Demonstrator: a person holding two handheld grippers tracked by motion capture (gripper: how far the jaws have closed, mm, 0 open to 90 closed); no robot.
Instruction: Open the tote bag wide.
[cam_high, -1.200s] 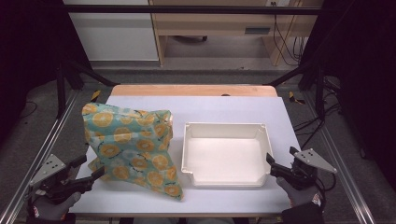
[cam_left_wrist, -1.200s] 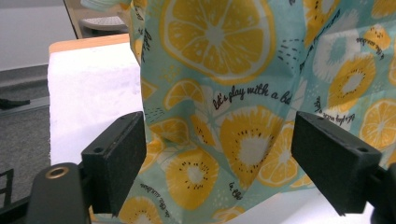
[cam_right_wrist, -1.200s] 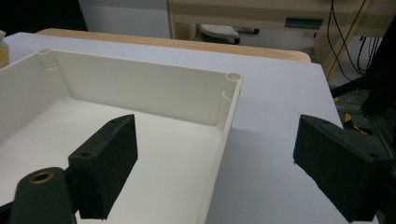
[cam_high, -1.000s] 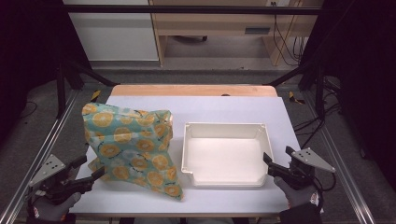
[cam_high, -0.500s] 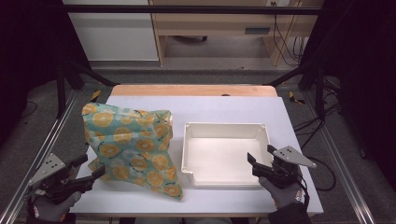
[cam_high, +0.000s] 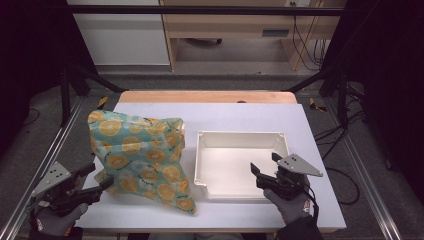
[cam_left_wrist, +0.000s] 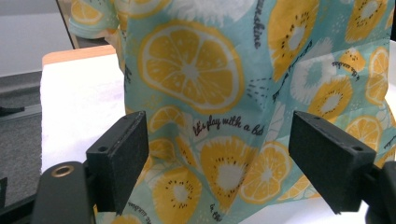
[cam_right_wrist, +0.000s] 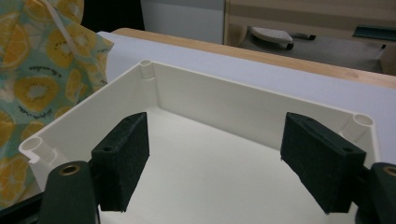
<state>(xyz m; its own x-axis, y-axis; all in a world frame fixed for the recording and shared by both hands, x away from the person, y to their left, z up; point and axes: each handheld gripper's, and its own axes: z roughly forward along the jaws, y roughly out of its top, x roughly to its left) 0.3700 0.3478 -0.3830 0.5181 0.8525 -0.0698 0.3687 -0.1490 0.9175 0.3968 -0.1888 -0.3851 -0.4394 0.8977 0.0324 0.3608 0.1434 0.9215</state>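
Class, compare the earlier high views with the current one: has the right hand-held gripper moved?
Yes. The right hand-held gripper moved leftward, from beside the white tray's right edge to over its near right corner.

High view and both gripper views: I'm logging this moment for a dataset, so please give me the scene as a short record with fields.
surface: white table
bag: fruit-print bag on the table's left half, lemon and kiwi pattern
tray: white tray right of the bag, nothing in it
left gripper: open, at the bag's near left edge, bag between its jaws in the left gripper view, not clamped
right gripper: open, over the tray's near right corner, holding nothing
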